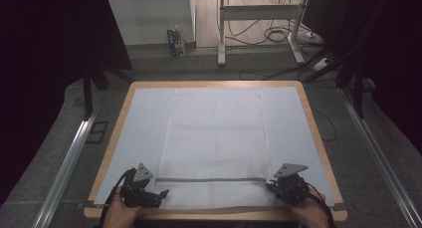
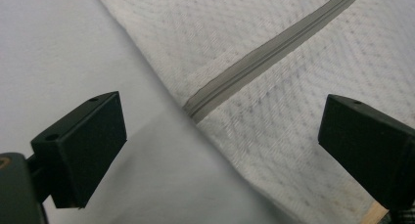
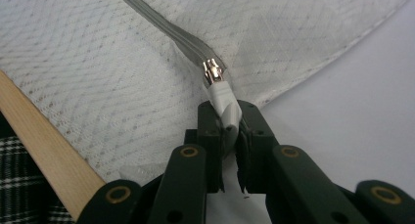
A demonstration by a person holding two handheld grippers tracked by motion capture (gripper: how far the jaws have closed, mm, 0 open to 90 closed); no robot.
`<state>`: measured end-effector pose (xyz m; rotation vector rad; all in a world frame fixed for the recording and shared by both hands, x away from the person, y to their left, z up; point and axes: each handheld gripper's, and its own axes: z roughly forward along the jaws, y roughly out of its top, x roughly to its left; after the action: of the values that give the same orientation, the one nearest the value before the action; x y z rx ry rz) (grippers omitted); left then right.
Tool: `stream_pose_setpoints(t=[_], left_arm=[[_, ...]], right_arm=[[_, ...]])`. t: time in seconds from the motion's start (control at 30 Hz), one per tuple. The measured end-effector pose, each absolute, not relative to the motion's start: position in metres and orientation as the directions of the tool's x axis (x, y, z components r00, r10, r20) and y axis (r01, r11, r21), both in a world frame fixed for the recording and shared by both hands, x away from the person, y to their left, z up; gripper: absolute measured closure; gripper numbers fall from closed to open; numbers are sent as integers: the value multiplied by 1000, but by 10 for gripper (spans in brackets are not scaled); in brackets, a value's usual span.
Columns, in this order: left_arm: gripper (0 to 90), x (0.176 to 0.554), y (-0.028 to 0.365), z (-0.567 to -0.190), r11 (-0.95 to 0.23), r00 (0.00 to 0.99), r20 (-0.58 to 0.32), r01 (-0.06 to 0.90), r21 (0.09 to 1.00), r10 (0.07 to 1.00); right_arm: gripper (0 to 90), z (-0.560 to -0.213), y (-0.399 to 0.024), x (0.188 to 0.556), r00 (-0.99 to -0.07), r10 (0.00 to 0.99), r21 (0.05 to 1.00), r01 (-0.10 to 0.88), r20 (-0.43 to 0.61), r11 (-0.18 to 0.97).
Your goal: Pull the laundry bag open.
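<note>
Now the right gripper has its jaws closed on the pale zipper pull tab of a white mesh laundry bag, which lies flat on a light blue sheet covering the wooden table. The grey zipper runs across the bag near the person's edge, with the metal slider at its right end, just beyond the clamped jaws. The left gripper hovers with jaws wide apart over the zipper's other end at the bag's left edge, touching nothing. Likely step: starting to unzip. Next, the left gripper should probably pin the fabric while the right draws the slider leftward along the zipper
</note>
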<state>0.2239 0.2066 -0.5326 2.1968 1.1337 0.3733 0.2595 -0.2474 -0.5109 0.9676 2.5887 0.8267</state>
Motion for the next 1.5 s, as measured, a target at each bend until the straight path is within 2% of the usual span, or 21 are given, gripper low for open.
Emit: stream_pose_setpoints(t=[0.47, 0.6, 0.7, 0.83, 0.87, 0.9, 1.0, 1.03, 1.07, 1.1, 1.13, 1.17, 1.23, 1.37, 1.5], left_arm=[[41, 225, 193, -529, -453, 629, -41, 603, 657, 777], [42, 225, 193, -530, -455, 628, -38, 604, 655, 778], [42, 225, 193, -530, -465, 631, -29, 602, 649, 775], [43, 225, 193, -531, -466, 628, -27, 605, 646, 778], [43, 225, 193, -531, -466, 628, -27, 605, 646, 778], [43, 225, 193, -531, -467, 628, -26, 605, 645, 778], [43, 224, 194, -531, -466, 627, -26, 605, 645, 779], [43, 225, 194, -531, -466, 627, -26, 605, 645, 778], [44, 225, 193, -531, -470, 629, -24, 604, 644, 777], [44, 225, 193, -531, -470, 629, -22, 603, 644, 777], [43, 225, 193, -531, -470, 629, -22, 603, 644, 777], [43, 225, 192, -530, -473, 631, -19, 601, 644, 775], [43, 225, 192, -529, -472, 634, -23, 598, 648, 773], [44, 226, 189, -526, -440, 634, -63, 602, 666, 771], [45, 232, 181, -521, -428, 653, -103, 599, 677, 750]], right_arm=[[810, -497, -254, 254, -753, 655, 682, 450, -58, 577], [791, -504, -252, 257, -755, 653, 629, 477, -64, 613], [699, -510, -251, 260, -750, 658, 585, 503, -69, 636], [508, -511, -256, 261, -716, 695, 581, 538, -66, 610], [508, -511, -256, 261, -716, 695, 581, 538, -66, 610], [462, -512, -259, 261, -698, 716, 581, 571, -29, 580], [449, -513, -256, 258, -689, 724, 579, 574, -42, 580], [488, -512, -254, 257, -684, 728, 574, 578, -46, 580], [590, -512, -253, 256, -685, 728, 578, 581, -35, 574], [651, -512, -252, 256, -680, 733, 579, 584, -33, 568], [651, -512, -252, 256, -680, 733, 579, 584, -33, 568], [760, -512, -253, 256, -673, 739, 581, 594, -19, 556], [832, -511, -254, 257, -680, 733, 584, 594, -3, 553], [856, -510, -251, 255, -711, 702, 586, 550, -46, 595], [857, -501, -252, 250, -728, 680, 637, 484, -88, 600]])
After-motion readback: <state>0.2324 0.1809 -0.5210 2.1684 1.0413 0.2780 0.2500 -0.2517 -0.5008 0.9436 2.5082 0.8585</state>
